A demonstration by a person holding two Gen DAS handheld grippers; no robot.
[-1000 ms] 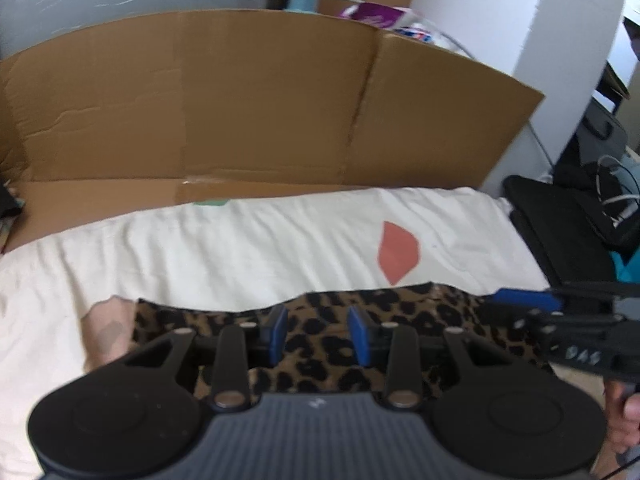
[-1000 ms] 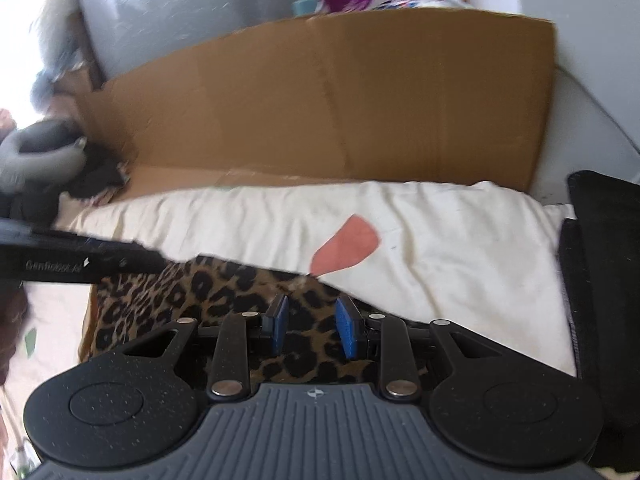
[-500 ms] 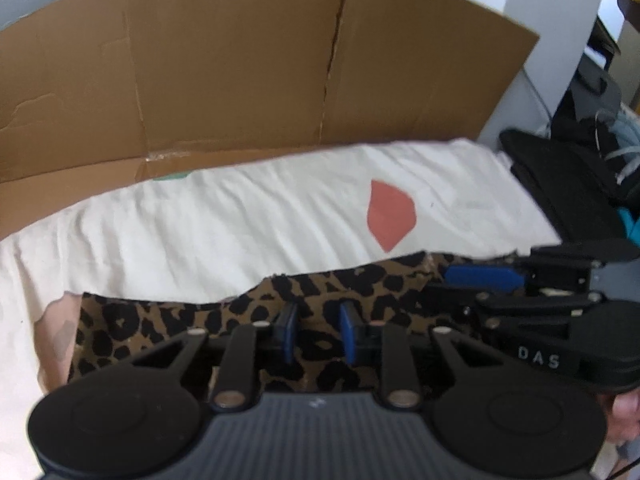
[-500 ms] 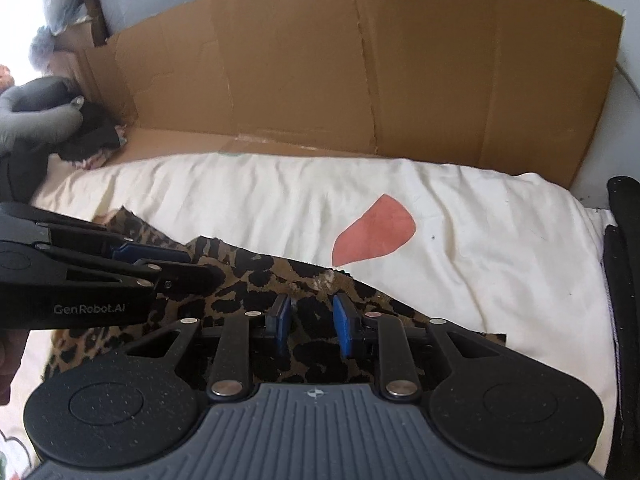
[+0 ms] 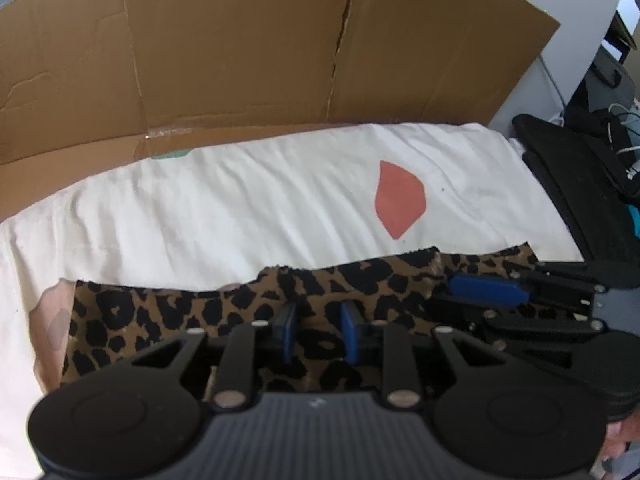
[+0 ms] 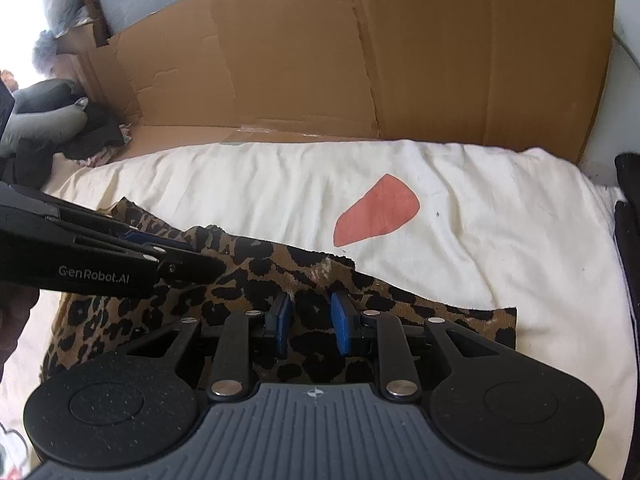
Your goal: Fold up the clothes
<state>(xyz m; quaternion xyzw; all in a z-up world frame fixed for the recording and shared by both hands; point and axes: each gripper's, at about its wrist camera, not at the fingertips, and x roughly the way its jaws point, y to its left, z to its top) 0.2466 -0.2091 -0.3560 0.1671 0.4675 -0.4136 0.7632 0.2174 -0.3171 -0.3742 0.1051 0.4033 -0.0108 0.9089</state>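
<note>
The leopard-print garment lies as a flattened band on the cream sheet, its far edge uneven. Left tongs and right tongs are parted narrowly over it; a grip cannot be confirmed. Folding appears incomplete.

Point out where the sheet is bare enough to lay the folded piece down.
Bare: the cream sheet between the leopard-print garment and the cardboard wall, around the red patch. Crowded: the near strip, where the left hand-held gripper and right hand-held gripper sit over the garment.
</note>
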